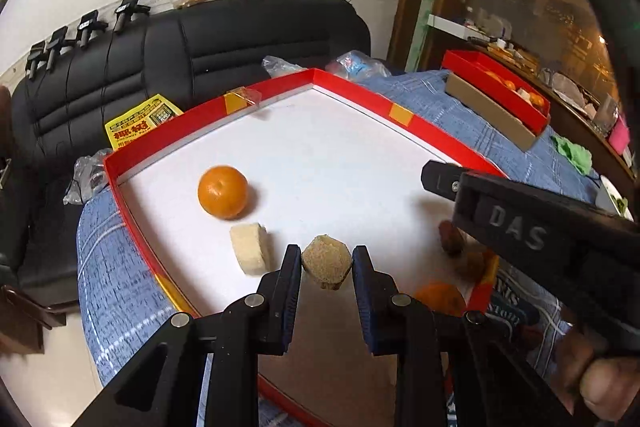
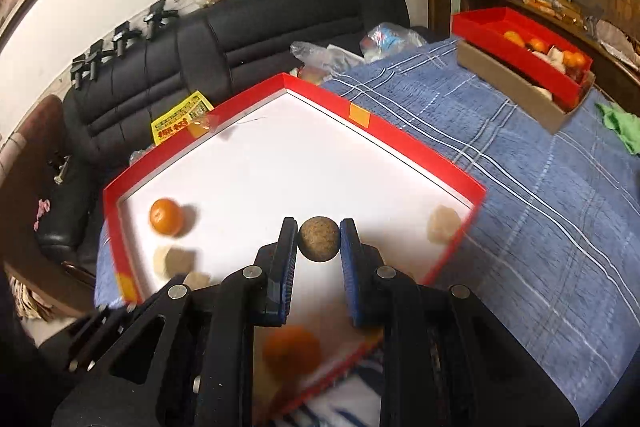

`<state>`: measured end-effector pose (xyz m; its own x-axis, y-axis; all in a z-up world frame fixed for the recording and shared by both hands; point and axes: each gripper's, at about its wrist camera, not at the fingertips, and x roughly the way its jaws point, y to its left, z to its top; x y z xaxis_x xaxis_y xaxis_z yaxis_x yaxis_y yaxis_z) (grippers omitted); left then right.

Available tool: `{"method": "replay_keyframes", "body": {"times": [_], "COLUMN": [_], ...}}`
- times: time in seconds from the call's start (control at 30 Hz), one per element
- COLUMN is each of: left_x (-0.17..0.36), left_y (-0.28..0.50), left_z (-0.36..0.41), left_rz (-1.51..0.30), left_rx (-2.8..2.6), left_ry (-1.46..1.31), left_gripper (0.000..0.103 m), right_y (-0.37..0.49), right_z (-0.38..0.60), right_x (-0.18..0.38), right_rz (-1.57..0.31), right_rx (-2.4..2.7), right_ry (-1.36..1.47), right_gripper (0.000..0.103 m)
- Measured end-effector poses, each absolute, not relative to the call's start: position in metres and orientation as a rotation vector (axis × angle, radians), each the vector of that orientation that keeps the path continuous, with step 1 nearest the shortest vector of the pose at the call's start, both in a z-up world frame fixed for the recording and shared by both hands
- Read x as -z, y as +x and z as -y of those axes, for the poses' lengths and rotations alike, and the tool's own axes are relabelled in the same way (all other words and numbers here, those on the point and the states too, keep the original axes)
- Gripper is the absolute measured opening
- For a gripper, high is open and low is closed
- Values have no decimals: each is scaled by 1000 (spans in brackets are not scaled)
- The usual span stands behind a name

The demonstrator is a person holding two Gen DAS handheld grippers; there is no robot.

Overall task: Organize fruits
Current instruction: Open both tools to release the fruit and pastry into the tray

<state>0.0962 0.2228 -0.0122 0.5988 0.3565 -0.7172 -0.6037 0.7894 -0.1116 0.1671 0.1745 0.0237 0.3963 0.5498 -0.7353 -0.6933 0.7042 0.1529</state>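
A large red-rimmed white tray (image 1: 132,223) lies on a blue cloth. In the left wrist view my left gripper (image 1: 326,259) is shut on a pale brown chunk of fruit (image 1: 326,263), above the tray floor. An orange (image 1: 223,191) and a pale wedge (image 1: 250,253) lie to its left. My right gripper body (image 1: 520,223) crosses at the right. In the right wrist view my right gripper (image 2: 319,239) is shut on a round brown fruit (image 2: 319,239) above the tray. An orange (image 2: 166,217), a pale piece (image 2: 443,223) and a blurred orange (image 2: 292,349) lie in the tray.
A small red box (image 2: 520,61) holding oranges and pale pieces sits on a cardboard box (image 2: 512,87) at the far right of the cloth. A black sofa (image 1: 240,39) with a yellow packet (image 1: 140,121) stands behind. Plastic bags (image 2: 332,57) lie past the tray. A green rag (image 2: 620,125) lies right.
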Motion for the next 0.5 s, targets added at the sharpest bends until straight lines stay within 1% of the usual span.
{"method": "replay_keyframes", "body": {"times": [0.3, 0.33, 0.37, 0.4, 0.43, 0.47, 0.5], "left_x": [13, 12, 12, 10, 9, 8, 7], "left_y": [106, 106, 107, 107, 107, 107, 105], "left_z": [-238, -239, -238, -238, -237, -237, -237], "left_rz": [-761, -768, -772, -773, -779, -780, -780], "left_rx": [-564, -565, -563, -560, -564, -562, -570], "left_ry": [-400, -403, -402, -395, -389, -387, -384], "left_gripper": [25, 28, 39, 46, 61, 69, 71], "right_y": [185, 187, 188, 189, 190, 190, 189], "right_z": [-181, -180, -181, -182, -182, -182, -179], "right_x": [-14, -13, -12, -10, -9, -8, -9], "right_rz": [-882, -894, -908, -925, -935, -940, -939], "right_rx": [-766, -769, -772, -772, -763, -755, -755], "right_ry": [-167, -158, -157, -161, -171, -176, -169], "right_gripper": [22, 22, 27, 45, 55, 62, 62]}}
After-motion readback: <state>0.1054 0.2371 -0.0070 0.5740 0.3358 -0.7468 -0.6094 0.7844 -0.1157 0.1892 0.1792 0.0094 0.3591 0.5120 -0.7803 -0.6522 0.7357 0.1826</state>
